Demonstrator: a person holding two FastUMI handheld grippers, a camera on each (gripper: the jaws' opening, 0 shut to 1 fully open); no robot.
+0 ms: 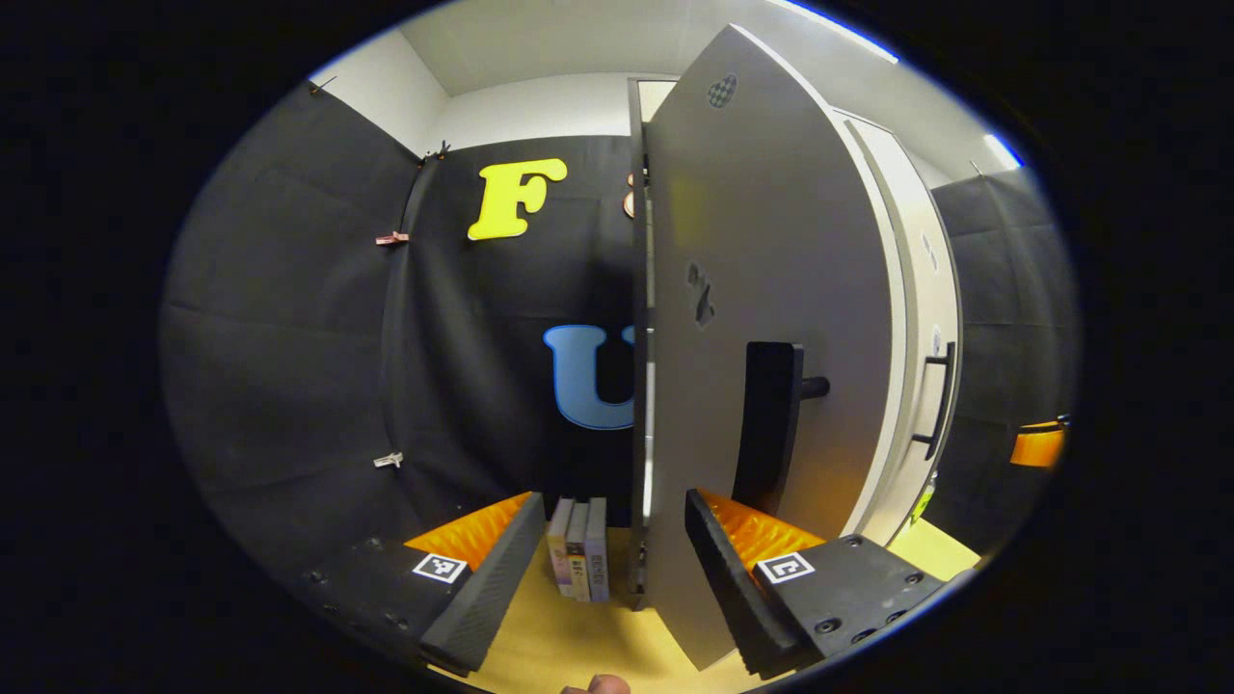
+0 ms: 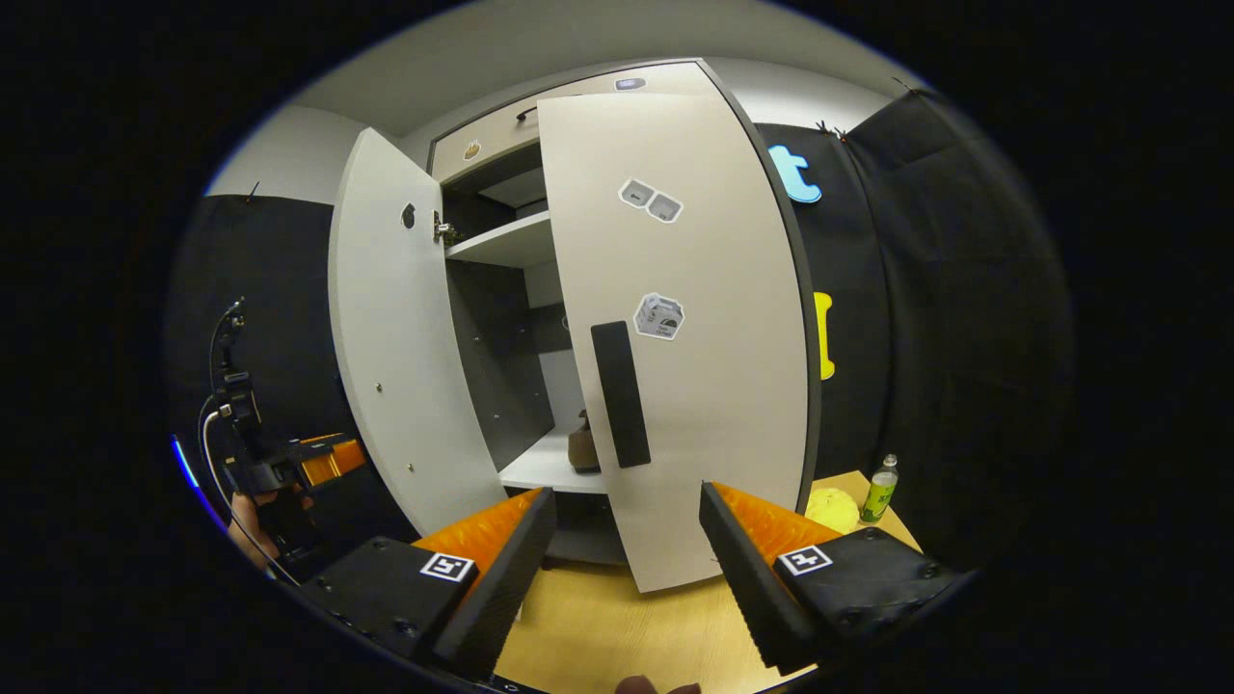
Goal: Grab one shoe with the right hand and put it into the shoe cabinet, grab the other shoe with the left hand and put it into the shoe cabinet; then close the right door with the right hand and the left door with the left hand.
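Observation:
In the left gripper view the cabinet's left door (image 1: 762,251) stands open and nearly edge-on, its black handle (image 1: 768,424) just beyond my fingers. My left gripper (image 1: 612,569) is open, and the door's lower edge sits in the gap without being pressed. In the right gripper view the right door (image 2: 704,386) is swung partly across the opening, black handle (image 2: 620,393) facing me. My right gripper (image 2: 627,559) is open and empty just in front of it. A brown shoe (image 2: 581,448) rests on the white shelf (image 2: 535,469) inside. The left door (image 2: 395,347) is wide open.
Three books (image 1: 578,559) stand on the wooden floor (image 1: 569,636) behind the left door. A green bottle (image 2: 878,490) and a yellow object (image 2: 831,508) sit right of the cabinet. A hand holds the left gripper (image 2: 289,472) at far left. Black cloth walls surround the booth.

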